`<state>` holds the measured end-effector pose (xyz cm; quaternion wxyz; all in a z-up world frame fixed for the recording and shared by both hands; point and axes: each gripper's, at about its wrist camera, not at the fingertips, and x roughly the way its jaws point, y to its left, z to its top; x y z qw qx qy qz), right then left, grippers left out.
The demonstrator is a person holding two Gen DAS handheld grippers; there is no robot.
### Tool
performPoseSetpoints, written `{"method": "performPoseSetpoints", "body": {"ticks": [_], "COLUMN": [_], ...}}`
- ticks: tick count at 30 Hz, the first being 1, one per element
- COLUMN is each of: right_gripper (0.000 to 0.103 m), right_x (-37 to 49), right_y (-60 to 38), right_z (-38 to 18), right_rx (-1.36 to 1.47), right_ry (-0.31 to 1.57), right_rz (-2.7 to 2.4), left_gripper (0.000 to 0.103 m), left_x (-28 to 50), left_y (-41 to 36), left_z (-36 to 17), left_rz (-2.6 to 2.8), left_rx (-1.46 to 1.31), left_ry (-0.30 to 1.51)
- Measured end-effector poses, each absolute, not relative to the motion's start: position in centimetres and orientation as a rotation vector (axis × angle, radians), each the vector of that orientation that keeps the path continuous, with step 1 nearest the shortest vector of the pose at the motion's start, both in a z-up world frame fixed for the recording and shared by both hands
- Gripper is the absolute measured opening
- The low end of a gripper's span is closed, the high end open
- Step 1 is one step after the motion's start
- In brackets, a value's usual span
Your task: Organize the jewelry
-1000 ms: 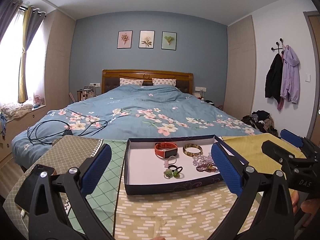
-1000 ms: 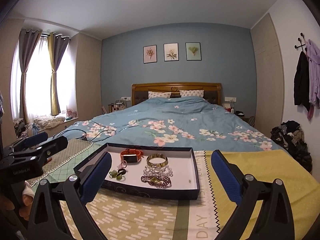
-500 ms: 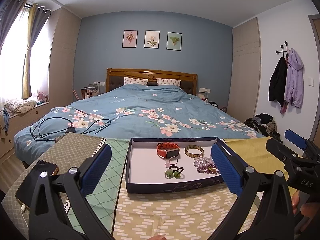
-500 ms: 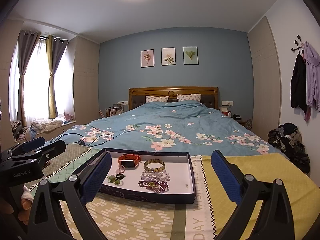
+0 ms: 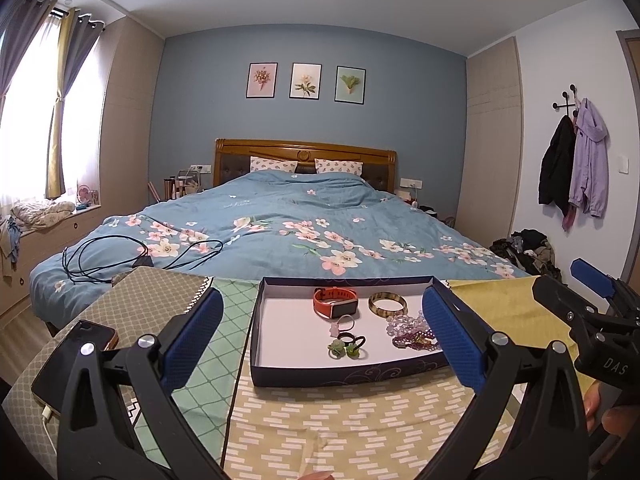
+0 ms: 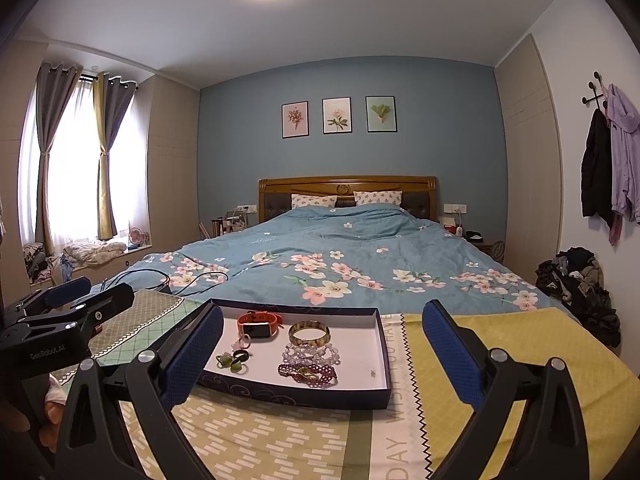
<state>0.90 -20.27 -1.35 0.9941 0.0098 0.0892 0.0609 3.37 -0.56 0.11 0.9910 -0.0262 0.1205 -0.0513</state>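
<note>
Bedroom scene, seen from both wrist cameras. A shallow dark-blue tray point(image 5: 340, 374) with a white floor is set on patterned cloths point(image 5: 340, 432) at the foot of a bed point(image 5: 280, 216). The jewelry is gathered in the tray's far right part: an orange watch point(image 5: 334, 307) near the far wall; a brown-and-gold bangle point(image 5: 387, 304) just to its right; a small pale ring point(image 5: 340, 325) in front of the watch; clear beads point(image 5: 404, 325) in front of the bangle, with purple beads point(image 5: 412, 340) nearer still; two black hair ties with green ornaments point(image 5: 347, 347) toward the near wall. The tray's left half is seen bare.

The left gripper point(image 5: 322, 340) is held wide open before the tray's near wall, with nothing between its blue pads point(image 5: 192, 340). The right gripper point(image 6: 322, 356) is likewise spread wide and empty, aimed at the tray's right end. A phone point(image 5: 72, 364) with a plugged-in cable lies on the cloth near the left edge.
</note>
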Motion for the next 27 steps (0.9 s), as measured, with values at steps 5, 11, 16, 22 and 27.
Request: {"method": "performPoseSetpoints", "body": {"ticks": [5, 11, 16, 22, 27], "right_gripper": [0.096, 0.096, 0.096, 0.096, 0.096], "right_x": [0.95, 1.10, 0.96, 0.76, 0.64], "right_y": [-20.37, -20.34, -20.32, -20.20, -20.18], "right_z": [-1.49, -1.52, -1.61, -1.62, -1.52], "right_rx": [0.018, 0.020, 0.019, 0.018, 0.020], "right_ry": [0.174, 0.173, 0.176, 0.179, 0.178], "right_rz": [0.120, 0.119, 0.118, 0.115, 0.114], "left_gripper": [0.098, 0.098, 0.098, 0.098, 0.098], "left_x": [3.31, 3.37, 3.48, 3.43, 3.45], "left_y": [-0.53, -0.49, -0.47, -0.40, -0.39], "left_z": [0.12, 0.23, 0.18, 0.20, 0.20], "left_rz": [-0.104, -0.106, -0.107, -0.107, -0.108], "left_rx": [-0.052, -0.056, -0.056, -0.059, -0.058], "left_ry": [0.241, 0.243, 0.245, 0.244, 0.245]}}
